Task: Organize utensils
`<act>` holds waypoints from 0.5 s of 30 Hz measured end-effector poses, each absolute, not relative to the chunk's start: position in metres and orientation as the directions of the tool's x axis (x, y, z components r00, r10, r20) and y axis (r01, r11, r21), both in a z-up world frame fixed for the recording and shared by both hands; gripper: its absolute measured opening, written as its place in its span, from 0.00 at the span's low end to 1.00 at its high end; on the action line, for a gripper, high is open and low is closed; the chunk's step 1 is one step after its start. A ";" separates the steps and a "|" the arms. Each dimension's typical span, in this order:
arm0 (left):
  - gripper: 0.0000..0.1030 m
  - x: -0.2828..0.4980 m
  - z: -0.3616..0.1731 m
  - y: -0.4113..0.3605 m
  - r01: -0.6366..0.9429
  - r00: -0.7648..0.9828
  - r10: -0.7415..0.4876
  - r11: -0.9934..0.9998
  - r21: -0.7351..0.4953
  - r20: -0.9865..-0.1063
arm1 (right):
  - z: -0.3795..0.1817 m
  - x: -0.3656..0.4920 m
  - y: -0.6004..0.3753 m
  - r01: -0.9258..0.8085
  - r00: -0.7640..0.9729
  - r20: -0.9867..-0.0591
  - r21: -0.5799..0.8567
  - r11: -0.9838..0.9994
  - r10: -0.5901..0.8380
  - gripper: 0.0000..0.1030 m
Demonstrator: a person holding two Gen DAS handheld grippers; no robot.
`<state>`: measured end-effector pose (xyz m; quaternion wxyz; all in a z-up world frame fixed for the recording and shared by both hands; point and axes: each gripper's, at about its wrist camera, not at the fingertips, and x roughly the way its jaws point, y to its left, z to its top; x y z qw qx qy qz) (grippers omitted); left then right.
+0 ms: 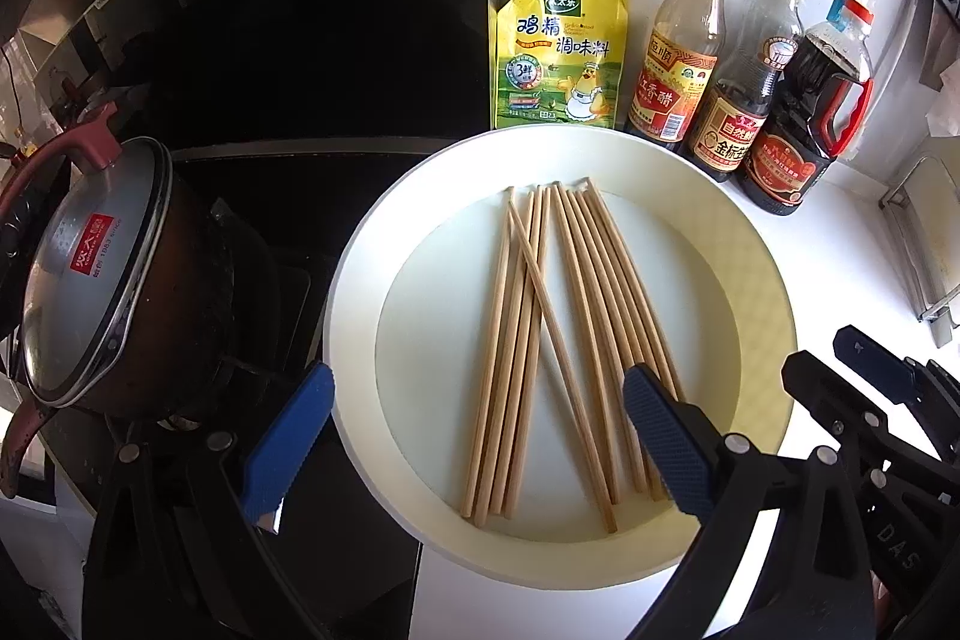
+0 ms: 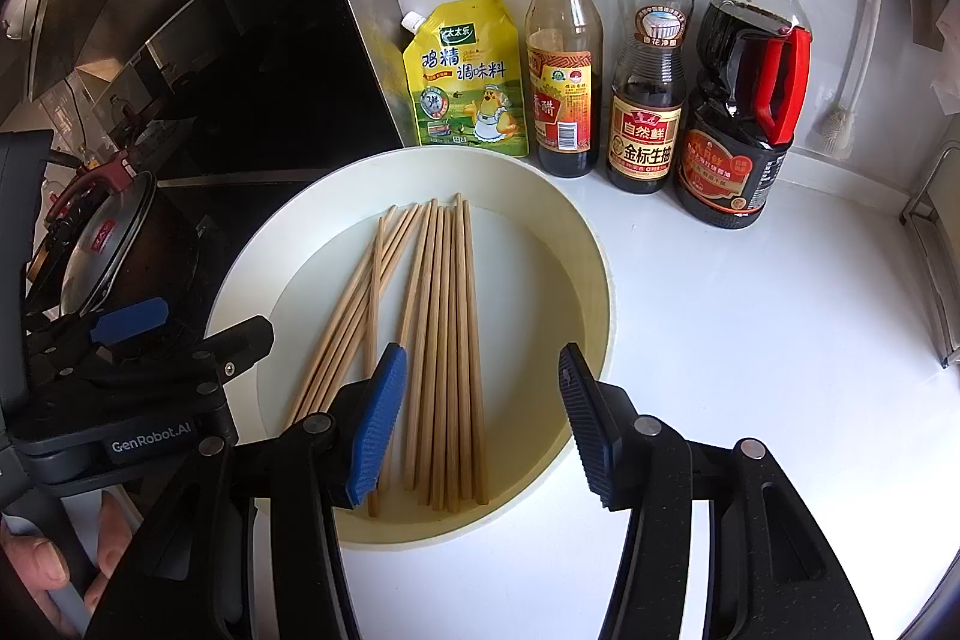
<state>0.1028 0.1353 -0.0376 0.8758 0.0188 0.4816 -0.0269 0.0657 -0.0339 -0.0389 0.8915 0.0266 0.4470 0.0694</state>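
Both blue-padded grippers, left gripper (image 1: 477,439) and right gripper (image 2: 480,421), hang spread, holding nothing, over loose wooden chopsticks (image 1: 540,340) in the round cream tray (image 1: 762,280); one lies crossed, unsorted.

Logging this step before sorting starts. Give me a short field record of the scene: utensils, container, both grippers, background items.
utensils: chopsticks, loose, one crossing the others
container: plate, white, on the counter
left hand-held gripper: open, over the plate's near side, holding nothing
right hand-held gripper: open, above the chopstick ends, holding nothing
behind plate: yellow pouch, three bottles
left side: lidded pot
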 end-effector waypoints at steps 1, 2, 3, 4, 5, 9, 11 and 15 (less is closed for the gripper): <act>0.93 0.104 -0.037 0.135 0.061 0.533 -0.022 0.998 0.012 -0.846 | -0.039 0.066 -0.034 -0.100 0.591 -0.793 0.110 0.989 0.148 0.49; 0.93 0.104 -0.037 0.135 0.058 0.532 -0.018 0.998 0.015 -0.847 | -0.039 0.066 -0.034 -0.099 0.591 -0.793 0.110 0.989 0.147 0.49; 0.93 0.104 -0.037 0.135 0.056 0.530 -0.018 0.998 0.014 -0.848 | -0.039 0.066 -0.034 -0.099 0.591 -0.793 0.109 0.989 0.147 0.49; 0.93 0.105 -0.037 0.135 0.056 0.529 -0.020 0.998 0.011 -0.849 | -0.039 0.066 -0.034 -0.099 0.591 -0.793 0.110 0.989 0.147 0.49; 0.93 0.105 -0.037 0.135 0.055 0.527 -0.020 0.998 0.010 -0.850 | -0.039 0.066 -0.034 -0.099 0.591 -0.793 0.110 0.989 0.148 0.49; 0.93 0.105 -0.038 0.135 0.056 0.524 -0.021 0.998 0.010 -0.851 | -0.038 0.066 -0.034 -0.100 0.591 -0.793 0.110 0.989 0.148 0.49; 0.93 0.105 -0.038 0.135 0.057 0.525 -0.021 0.998 0.010 -0.851 | -0.038 0.066 -0.034 -0.099 0.591 -0.793 0.110 0.989 0.147 0.49; 0.93 0.105 -0.038 0.135 0.057 0.526 -0.020 0.998 0.011 -0.850 | -0.038 0.066 -0.034 -0.099 0.591 -0.793 0.110 0.989 0.147 0.49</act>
